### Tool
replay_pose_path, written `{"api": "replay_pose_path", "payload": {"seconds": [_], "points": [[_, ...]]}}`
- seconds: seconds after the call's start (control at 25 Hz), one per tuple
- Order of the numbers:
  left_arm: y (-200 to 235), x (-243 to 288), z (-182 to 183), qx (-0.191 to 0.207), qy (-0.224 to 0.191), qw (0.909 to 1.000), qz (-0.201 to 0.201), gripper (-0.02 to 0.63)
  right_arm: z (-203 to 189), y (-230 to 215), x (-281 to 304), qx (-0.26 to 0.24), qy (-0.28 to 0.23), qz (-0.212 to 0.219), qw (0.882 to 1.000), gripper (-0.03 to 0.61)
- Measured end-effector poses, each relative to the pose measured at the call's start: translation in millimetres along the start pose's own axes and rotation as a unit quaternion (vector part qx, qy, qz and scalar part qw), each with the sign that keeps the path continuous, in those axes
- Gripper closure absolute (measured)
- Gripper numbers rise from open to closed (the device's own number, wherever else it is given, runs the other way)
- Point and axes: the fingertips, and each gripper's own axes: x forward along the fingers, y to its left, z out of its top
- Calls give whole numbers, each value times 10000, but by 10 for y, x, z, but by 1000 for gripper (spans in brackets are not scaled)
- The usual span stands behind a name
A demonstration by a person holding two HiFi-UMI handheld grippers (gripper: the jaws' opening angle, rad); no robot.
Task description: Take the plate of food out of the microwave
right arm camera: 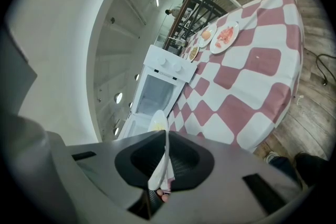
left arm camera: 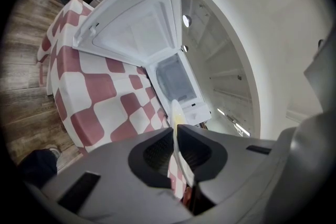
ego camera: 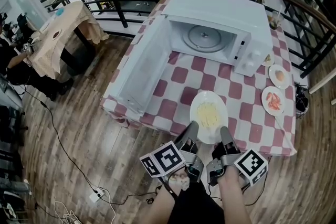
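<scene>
Plate (ego camera: 211,135) face-up in head view, edge-on between left gripper (left arm camera: 175,129) jaws

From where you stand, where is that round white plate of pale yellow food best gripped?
By its thin near rim, from the person's side. The round white plate is shallow, its pale yellow food lying in the middle, so only the bare edge fits between jaws. The left gripper and the right gripper are clamped there side by side.
</scene>
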Motion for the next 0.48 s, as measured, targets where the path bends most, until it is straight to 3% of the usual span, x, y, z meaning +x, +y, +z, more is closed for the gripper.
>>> {"api": "replay_pose_path", "payload": {"seconds": [0.08, 0.24, 0.48], "points": [[-1, 15, 16, 16, -7, 10000, -11, 563, 3, 12, 22, 23, -9, 49, 10000, 554], [6, 40, 44, 24, -11, 10000, -20, 563, 20, -72, 13, -100, 9, -268, 9996, 554], [29, 75, 105, -12, -15, 10000, -6, 563, 19, -19, 102, -52, 2, -172, 9998, 555]]}}
